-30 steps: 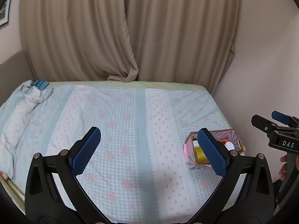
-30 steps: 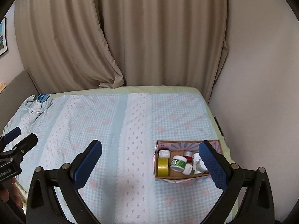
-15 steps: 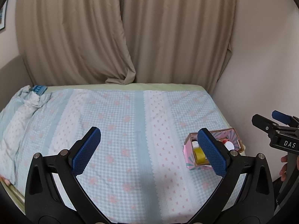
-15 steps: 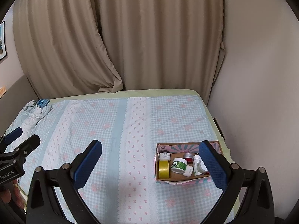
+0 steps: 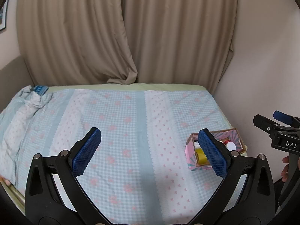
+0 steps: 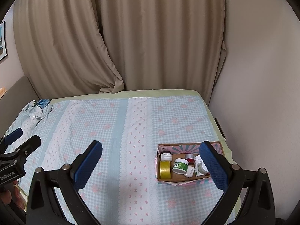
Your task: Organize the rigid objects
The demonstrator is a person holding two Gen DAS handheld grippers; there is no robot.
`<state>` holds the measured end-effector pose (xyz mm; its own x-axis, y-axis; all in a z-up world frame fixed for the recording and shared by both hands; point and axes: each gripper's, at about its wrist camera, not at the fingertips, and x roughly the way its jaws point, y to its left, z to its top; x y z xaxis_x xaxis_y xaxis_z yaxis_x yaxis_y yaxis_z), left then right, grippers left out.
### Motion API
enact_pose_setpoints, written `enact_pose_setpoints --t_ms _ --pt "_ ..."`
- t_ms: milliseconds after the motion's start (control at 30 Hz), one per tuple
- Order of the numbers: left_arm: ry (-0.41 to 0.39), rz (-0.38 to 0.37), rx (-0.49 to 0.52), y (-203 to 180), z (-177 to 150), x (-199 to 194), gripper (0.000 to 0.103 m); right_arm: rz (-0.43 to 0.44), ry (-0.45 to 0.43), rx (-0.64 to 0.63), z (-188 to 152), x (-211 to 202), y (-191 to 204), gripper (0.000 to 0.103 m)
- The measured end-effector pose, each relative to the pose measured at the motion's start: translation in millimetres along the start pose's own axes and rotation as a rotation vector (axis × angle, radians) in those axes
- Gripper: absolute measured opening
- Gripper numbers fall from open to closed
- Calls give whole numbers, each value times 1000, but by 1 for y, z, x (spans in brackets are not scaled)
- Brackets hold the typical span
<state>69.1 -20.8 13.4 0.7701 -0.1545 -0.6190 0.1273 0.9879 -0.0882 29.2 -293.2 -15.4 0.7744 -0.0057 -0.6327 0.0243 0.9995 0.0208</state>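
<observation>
A pink patterned cardboard box (image 6: 180, 147) lies on the bed's right side, near the wall. It holds a yellow tape roll (image 6: 165, 169), a green-labelled jar (image 6: 180, 166), a dark-lidded white jar (image 6: 166, 155), a red-lidded item (image 6: 189, 157), a white bottle (image 6: 199, 166) and a small white case (image 6: 189, 171). My right gripper (image 6: 151, 163) hovers open and empty above the bed, its right finger covering the box's right end. My left gripper (image 5: 150, 150) is open and empty too, left of the box (image 5: 190, 151). Each gripper shows at the other view's edge.
The bed (image 6: 116, 123) carries a blue and pink checked cover, bunched up at the far left (image 5: 31, 101), where a small blue item (image 5: 40, 88) rests. Beige curtains (image 6: 150, 46) hang behind the bed. A plain wall (image 6: 253, 93) runs along the right side.
Both views have shifted slightly, as if the grippers drew back a little. Both stay open, and nothing in the box has moved.
</observation>
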Motion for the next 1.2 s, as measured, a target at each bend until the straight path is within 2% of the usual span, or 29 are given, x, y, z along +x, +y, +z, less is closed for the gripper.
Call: enact_pose_setpoints --t_ms 833,1200 --pt "0 -9 15 1 1 7 103 -5 -2 1 3 2 -1 103" --pt "-51 16 44 -3 3 7 103 -17 1 3 8 7 -4 103"
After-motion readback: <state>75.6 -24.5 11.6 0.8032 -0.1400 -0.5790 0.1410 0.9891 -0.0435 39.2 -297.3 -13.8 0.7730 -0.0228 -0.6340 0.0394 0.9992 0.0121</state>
